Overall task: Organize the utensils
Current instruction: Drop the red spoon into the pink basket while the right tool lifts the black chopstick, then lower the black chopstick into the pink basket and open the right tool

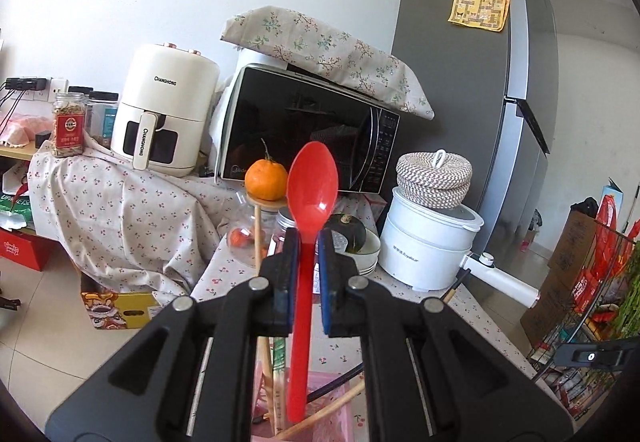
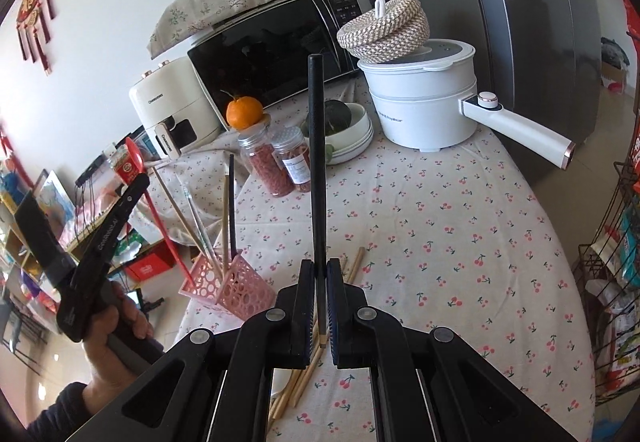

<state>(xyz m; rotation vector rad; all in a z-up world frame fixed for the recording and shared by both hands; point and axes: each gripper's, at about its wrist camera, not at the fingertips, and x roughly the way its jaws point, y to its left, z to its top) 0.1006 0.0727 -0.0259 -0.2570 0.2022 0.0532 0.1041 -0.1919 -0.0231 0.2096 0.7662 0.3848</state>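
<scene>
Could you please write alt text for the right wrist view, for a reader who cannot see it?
The right gripper is shut on a black chopstick pointing away over a cherry-print tablecloth. At left, the left gripper holds a red spoon above a pink utensil holder.

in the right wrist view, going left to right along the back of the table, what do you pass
air fryer → orange → white bowl → white electric pot → its handle

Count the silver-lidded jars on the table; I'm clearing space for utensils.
2. One jar stands just below the orange; the other jar stands right beside it, near the white bowl. Others may be hidden from view.
</scene>
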